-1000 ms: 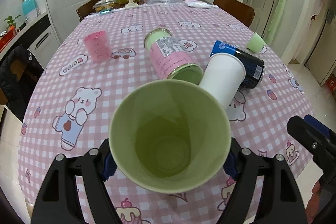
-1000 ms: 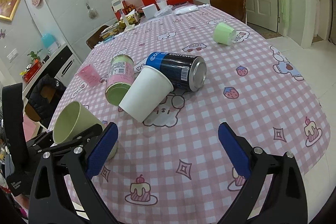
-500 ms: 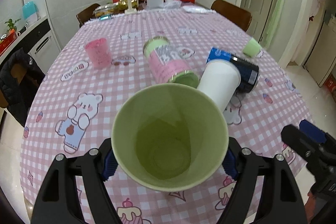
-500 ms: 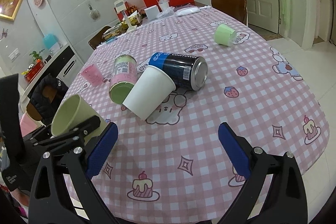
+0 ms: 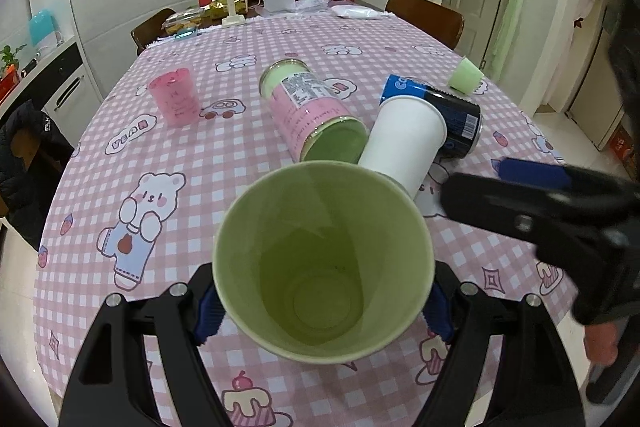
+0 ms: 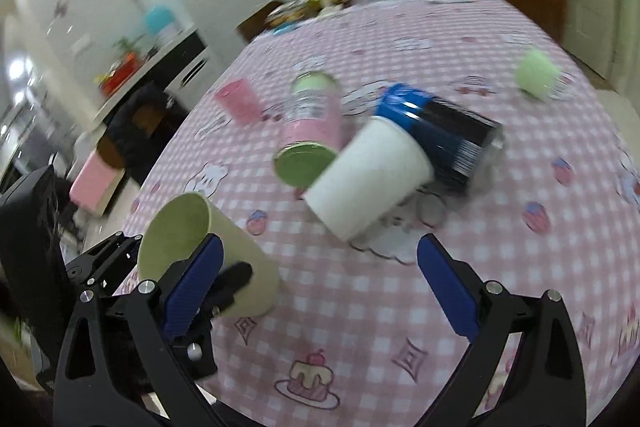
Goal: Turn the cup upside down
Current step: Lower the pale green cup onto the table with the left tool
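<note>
My left gripper (image 5: 323, 301) pinches green paper cup (image 5: 323, 263) mid-wall, mouth facing camera, above tablecloth (image 5: 192, 163). Right gripper (image 6: 320, 287) spread wide, empty. I roll wrist slowly, avoid crushing, clear white cup (image 5: 404, 143).

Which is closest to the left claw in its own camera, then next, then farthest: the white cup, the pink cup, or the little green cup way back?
1. white cup: lying on its side, just right of the left claw.
2. pink cup: standing, farther back on the left.
3. little green cup: far right, near the table edge.
</note>
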Available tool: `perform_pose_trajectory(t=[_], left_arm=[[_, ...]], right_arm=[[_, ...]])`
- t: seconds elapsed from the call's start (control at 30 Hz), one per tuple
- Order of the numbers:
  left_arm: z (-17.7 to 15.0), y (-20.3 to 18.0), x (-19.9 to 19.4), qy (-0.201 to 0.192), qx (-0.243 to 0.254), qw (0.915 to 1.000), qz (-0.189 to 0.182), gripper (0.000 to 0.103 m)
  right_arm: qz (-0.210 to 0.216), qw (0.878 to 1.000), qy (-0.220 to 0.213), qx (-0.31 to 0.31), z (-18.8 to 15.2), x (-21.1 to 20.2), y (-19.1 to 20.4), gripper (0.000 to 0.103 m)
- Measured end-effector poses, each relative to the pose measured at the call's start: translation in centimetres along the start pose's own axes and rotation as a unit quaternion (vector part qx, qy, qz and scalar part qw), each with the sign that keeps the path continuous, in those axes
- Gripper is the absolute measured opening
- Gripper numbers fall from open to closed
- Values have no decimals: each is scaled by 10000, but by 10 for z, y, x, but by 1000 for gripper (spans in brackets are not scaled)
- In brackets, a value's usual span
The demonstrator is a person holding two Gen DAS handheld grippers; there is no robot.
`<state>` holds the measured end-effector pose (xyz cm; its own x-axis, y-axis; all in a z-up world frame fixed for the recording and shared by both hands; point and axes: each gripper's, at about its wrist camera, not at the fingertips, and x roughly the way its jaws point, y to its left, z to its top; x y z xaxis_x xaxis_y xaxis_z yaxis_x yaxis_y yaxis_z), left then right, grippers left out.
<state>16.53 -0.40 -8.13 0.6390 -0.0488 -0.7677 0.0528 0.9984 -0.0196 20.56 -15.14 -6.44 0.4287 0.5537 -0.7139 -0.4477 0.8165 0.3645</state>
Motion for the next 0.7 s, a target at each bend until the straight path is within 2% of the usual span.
perform_pose_trajectory(t=[0.07,0.23,0.43,0.7], left_arm=[[0,1,-1,-19,39,10000,-38,78],[0,3,-1,-53,9,9999,-149,78],[-1,6,-4,-79,-113,9996,-259,78],[-3,6,-7,-134,-101,9994,-314,79]], right_arm=[[144,9998,132,-95,6,7,5,94],[170,9990,390,-160,8,22,12,94],[209,9992,339,-2,5,19,8,94],[33,9994,346,9,4,26,11,94]])
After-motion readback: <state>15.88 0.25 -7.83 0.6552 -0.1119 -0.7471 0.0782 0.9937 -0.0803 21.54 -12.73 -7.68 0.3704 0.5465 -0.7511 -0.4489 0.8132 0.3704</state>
